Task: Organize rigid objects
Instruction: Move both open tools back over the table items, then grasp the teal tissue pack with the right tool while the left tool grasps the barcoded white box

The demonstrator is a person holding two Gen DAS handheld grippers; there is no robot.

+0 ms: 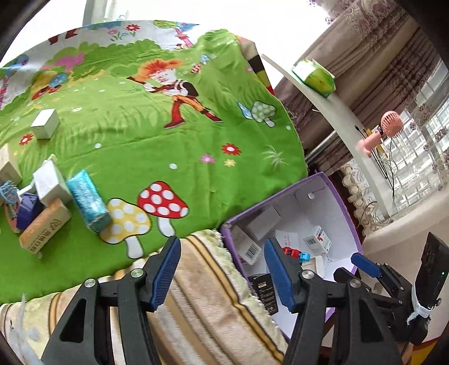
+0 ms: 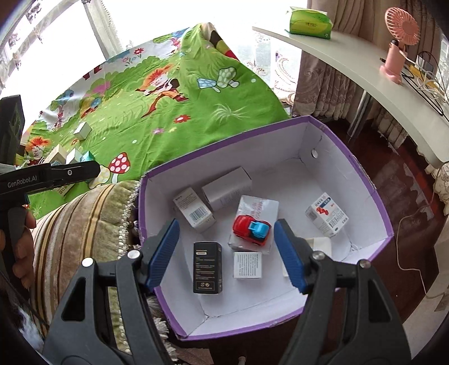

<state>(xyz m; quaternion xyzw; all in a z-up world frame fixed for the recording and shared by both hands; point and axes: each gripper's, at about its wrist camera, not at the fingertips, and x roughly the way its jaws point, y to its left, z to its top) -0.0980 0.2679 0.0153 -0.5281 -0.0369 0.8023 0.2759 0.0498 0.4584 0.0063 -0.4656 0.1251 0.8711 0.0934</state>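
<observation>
A purple box (image 2: 376, 193) with a white inside holds several small cartons, a black carton (image 2: 207, 267) and a red and blue toy car (image 2: 251, 227). My right gripper (image 2: 226, 252) is open and empty, above the box. My left gripper (image 1: 221, 273) is open and empty over the striped blanket (image 1: 207, 292), left of the purple box (image 1: 341, 202). On the green cartoon sheet (image 1: 157, 146) at the left lie a teal pack (image 1: 88, 200), an orange carton (image 1: 45, 228), white boxes (image 1: 45, 123) and a blue comb (image 1: 9, 193).
A white curved shelf (image 2: 350, 70) at the right carries a green tissue pack (image 2: 310, 24) and a pink fan (image 2: 397, 42). Curtains and a window stand behind. Dark floor with a white cable (image 2: 415, 266) lies right of the box.
</observation>
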